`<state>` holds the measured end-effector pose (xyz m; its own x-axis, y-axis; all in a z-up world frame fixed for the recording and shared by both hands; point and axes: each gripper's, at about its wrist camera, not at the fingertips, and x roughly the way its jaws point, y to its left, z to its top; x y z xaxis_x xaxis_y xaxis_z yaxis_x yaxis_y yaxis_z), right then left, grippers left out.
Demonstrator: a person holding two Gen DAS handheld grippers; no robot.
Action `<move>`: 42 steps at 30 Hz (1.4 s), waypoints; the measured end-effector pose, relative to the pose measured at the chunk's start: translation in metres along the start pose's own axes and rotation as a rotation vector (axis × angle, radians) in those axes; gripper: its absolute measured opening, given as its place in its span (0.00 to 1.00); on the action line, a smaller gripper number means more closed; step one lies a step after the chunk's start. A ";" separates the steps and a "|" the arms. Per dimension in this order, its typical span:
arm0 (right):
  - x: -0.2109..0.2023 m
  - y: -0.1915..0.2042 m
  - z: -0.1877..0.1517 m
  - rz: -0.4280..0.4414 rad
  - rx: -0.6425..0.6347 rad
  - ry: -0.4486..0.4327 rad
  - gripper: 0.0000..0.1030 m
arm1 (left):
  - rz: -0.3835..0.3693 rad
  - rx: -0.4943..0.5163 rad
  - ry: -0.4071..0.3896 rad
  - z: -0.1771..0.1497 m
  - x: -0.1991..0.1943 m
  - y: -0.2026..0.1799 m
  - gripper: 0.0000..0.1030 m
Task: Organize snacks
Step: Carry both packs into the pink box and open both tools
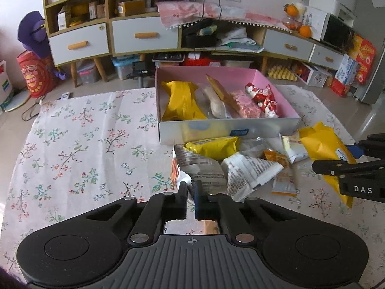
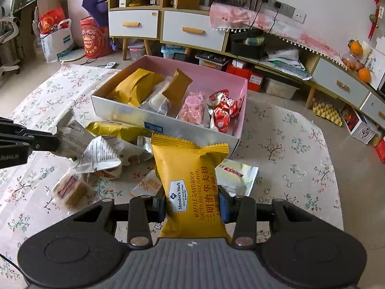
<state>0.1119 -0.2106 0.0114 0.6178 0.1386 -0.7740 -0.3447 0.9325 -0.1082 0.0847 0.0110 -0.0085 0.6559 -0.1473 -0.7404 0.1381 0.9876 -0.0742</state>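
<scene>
Right claw [image 2: 194, 203] clamps the waffle sandwich packet [image 2: 192, 180] before the pink box [image 2: 166, 126]; left claw [image 1: 191, 187] pinches a silver wrapper [image 1: 199, 166]; bare tabletop [image 1: 84, 144] lies left.

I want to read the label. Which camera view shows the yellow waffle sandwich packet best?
The right wrist view: the waffle sandwich packet fills the centre, label readable, between the right gripper's jaws. The left wrist view shows only its side at the right edge.

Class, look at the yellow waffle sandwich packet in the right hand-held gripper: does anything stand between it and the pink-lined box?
Nothing visible blocks it. The right hand-held gripper holds the waffle sandwich packet just before the box; only the box's near wall lies ahead, and loose packets sit leftward.
</scene>
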 end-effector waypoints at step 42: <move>0.013 0.025 -0.001 0.056 -0.111 0.065 0.22 | 0.299 0.335 0.026 -0.013 0.061 -0.039 0.41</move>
<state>0.1107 -0.1861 -0.0018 0.5495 0.1636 -0.8193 -0.4556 0.8807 -0.1297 0.1098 -0.0356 -0.0594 0.6855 0.1473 -0.7130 0.1810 0.9141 0.3628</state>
